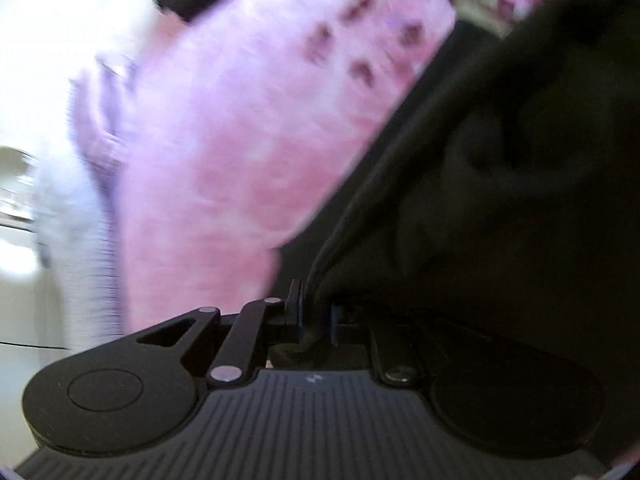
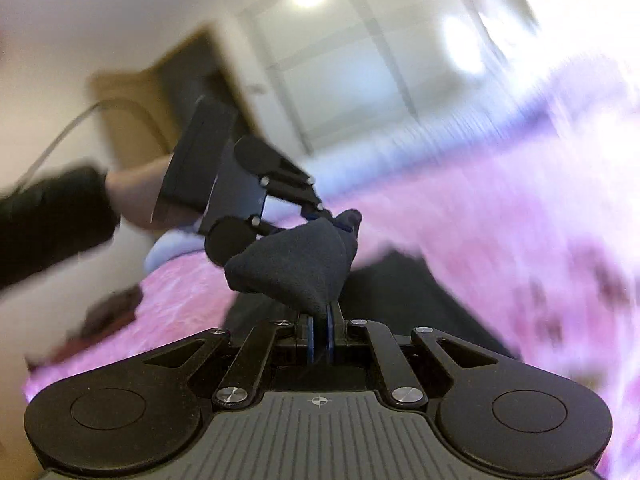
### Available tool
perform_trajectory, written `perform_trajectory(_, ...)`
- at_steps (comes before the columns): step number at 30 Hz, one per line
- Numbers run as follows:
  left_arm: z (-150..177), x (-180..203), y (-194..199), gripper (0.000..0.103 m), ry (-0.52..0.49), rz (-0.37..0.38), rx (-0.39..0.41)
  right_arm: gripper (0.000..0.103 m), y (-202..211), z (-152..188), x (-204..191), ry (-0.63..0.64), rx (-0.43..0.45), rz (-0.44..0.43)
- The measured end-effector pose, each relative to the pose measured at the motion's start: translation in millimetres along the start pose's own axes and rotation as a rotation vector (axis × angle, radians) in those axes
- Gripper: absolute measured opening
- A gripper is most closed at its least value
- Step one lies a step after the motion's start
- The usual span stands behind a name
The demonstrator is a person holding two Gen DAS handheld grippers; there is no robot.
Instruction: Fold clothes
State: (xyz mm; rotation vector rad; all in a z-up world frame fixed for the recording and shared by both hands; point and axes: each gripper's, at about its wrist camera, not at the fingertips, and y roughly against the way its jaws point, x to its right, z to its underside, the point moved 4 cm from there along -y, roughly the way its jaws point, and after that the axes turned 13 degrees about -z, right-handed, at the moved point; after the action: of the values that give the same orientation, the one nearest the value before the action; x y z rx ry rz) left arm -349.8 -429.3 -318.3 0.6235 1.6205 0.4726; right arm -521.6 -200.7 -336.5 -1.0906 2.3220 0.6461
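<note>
A black garment (image 1: 500,168) fills the right half of the left wrist view. My left gripper (image 1: 316,312) is shut on its edge, and the cloth drapes over the right finger. In the right wrist view my right gripper (image 2: 320,324) is shut on a dark bunched corner of the same garment (image 2: 296,264). The left gripper (image 2: 336,220) shows just beyond, held by a hand in a black sleeve, and grips the far end of that bunch. Both grippers are close together above a pink patterned bedspread (image 2: 500,240).
The pink bedspread (image 1: 224,152) with dark prints lies under the garment. A white fluffy item (image 1: 76,216) sits at its left edge. White wardrobe doors (image 2: 348,60) and a wooden door frame (image 2: 132,108) stand behind. Both views are motion-blurred.
</note>
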Motion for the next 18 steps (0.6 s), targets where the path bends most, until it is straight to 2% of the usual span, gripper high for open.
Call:
perform_trajectory(2,8,-11,6,0.013,0.103,0.000,0.003,0.005,9,2,27,-0.119,0.008,0.011)
perform_trajectory(3,11,-17,10,0.017,0.154,0.000,0.005,0.005,13,3,38,-0.169,0.014,0.016)
perform_trajectory(5,19,-28,16,0.031,0.257,-0.001,0.008,0.010,19,3,42,-0.190,0.022,0.012)
perform_trajectory(7,27,-39,22,0.035,0.359,-0.001,0.011,0.039,23,-1,43,-0.194,0.033,0.011)
perform_trajectory(9,34,-51,29,0.035,0.462,-0.001,0.014,0.054,25,-6,38,-0.200,0.050,0.014)
perform_trajectory(12,49,-63,39,0.038,0.614,0.012,0.001,0.059,22,-8,31,-0.204,0.085,0.002)
perform_trajectory(16,60,-53,31,0.038,0.724,0.070,-0.056,0.058,11,-11,41,-0.258,0.125,0.015)
perform_trajectory(17,60,-47,25,0.038,0.729,0.078,-0.067,0.053,12,-15,42,-0.261,0.129,0.019)
perform_trajectory(18,60,-42,19,0.038,0.733,0.080,-0.076,0.016,12,-19,43,-0.264,0.134,0.024)
